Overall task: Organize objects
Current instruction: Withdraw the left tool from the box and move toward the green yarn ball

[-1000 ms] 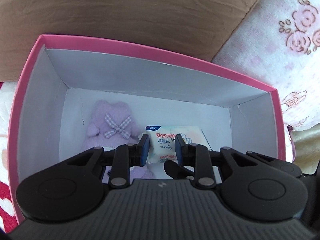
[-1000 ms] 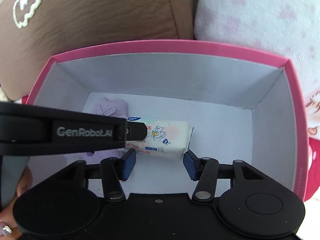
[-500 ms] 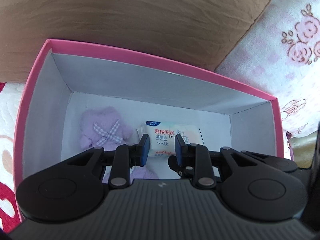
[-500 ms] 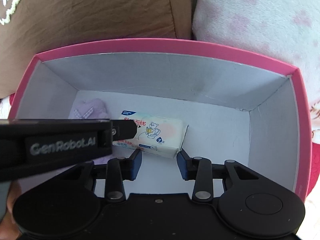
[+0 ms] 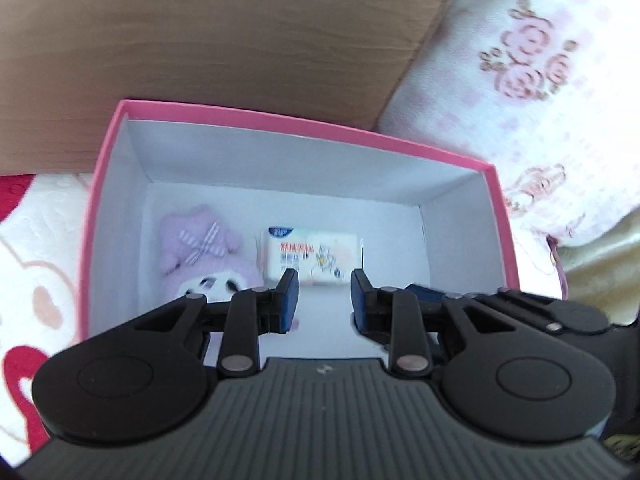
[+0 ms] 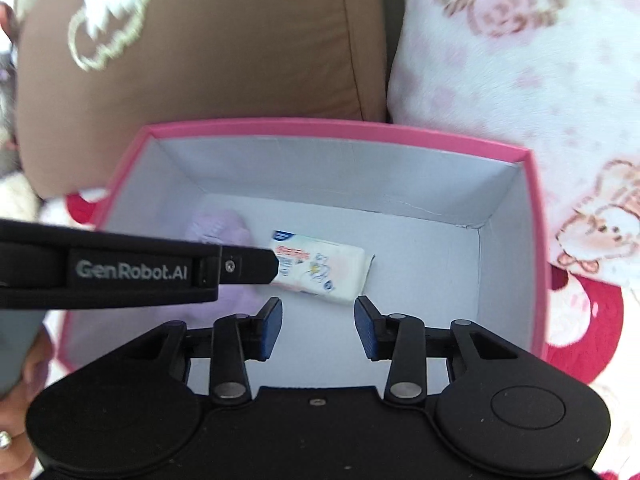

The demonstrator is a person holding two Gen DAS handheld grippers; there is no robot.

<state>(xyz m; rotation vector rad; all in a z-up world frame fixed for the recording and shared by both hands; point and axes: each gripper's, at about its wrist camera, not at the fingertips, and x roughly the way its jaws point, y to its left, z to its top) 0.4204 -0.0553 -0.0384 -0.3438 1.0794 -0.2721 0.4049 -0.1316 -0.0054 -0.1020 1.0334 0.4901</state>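
Observation:
A pink box (image 5: 304, 124) with white inner walls stands open on the bedding. On its floor a white wet-wipes pack (image 5: 316, 254) lies flat beside a purple plush toy (image 5: 200, 248) with a checked bow. My left gripper (image 5: 325, 300) hovers above the box's near side, shut with nothing between its pads. From the right wrist I see the same pack (image 6: 320, 268) and plush (image 6: 218, 228). My right gripper (image 6: 318, 320) hangs short of the pack, its jaws opening with nothing between them. One of the left gripper's fingers (image 6: 248, 266) crosses in front of the plush.
A brown cushion (image 5: 240, 40) stands behind the box, and a white blanket with pink roses (image 5: 540, 80) lies to its right. Red and white cartoon bedding (image 5: 32, 280) spreads to the left. A person's hand with a ring (image 6: 12, 432) shows at the lower left.
Both grippers have risen and drawn back, so the box looks smaller. The right jaws narrowed, then widened a little. The pack and plush stay on the box floor.

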